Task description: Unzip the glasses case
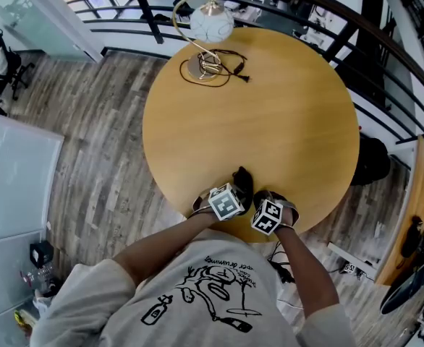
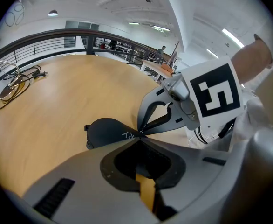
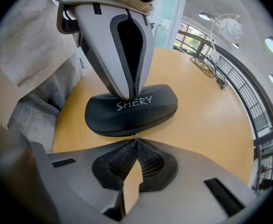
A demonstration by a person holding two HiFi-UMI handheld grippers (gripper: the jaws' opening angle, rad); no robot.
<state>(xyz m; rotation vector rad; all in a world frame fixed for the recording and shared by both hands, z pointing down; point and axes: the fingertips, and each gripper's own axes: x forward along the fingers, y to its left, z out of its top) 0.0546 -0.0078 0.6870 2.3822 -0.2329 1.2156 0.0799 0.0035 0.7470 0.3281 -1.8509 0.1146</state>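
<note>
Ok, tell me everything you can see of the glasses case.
The glasses case is a black, oblong, round-ended shell, matte and leather-like, with white SHERY lettering on top. The zip seam round its side looks closed where visible. It lies flat on the round wooden table, near the person's edge. The left gripper, fingers together, presses on its top beside the lettering; the right gripper is shut on the small metal zipper pull at the near side.
</note>
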